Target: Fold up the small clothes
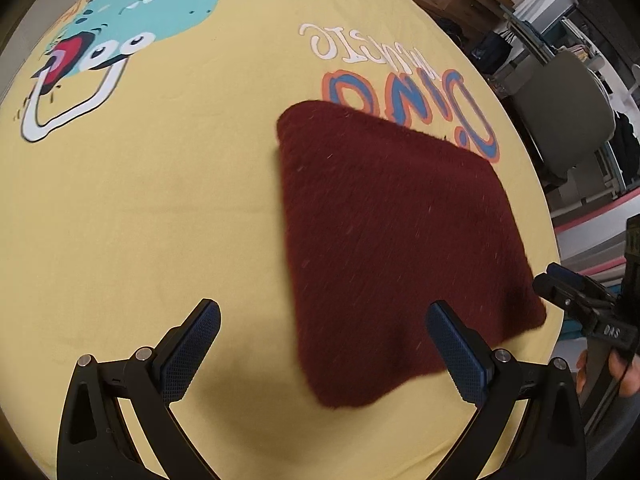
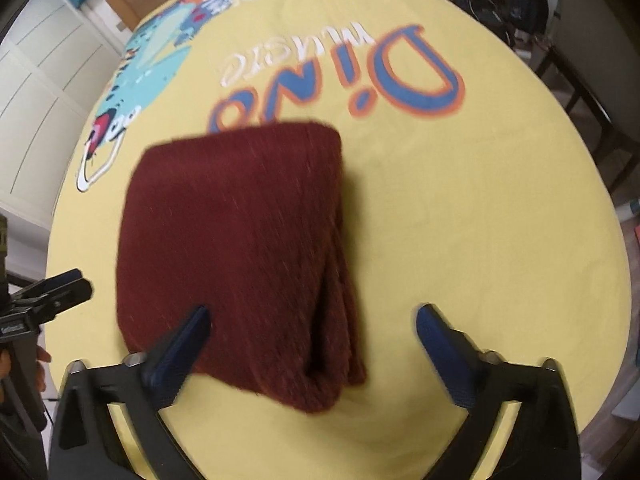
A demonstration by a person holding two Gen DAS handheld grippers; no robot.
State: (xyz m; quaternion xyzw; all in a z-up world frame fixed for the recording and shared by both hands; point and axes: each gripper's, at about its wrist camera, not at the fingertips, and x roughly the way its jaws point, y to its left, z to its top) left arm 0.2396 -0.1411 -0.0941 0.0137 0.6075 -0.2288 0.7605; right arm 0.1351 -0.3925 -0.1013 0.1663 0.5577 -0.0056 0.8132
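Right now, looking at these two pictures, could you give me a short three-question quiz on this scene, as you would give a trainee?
1. True or false: the dark red fuzzy folded cloth is clamped between the right gripper fingers.
2. What does the cloth lie on: A) bare wood, B) the yellow printed sheet with a cartoon dinosaur, C) a plastic tray?
3. How do the left gripper fingers stand?

Key: 1. False; both fingers are spread, not pressing it. 2. B. 3. Wide apart, holding nothing.
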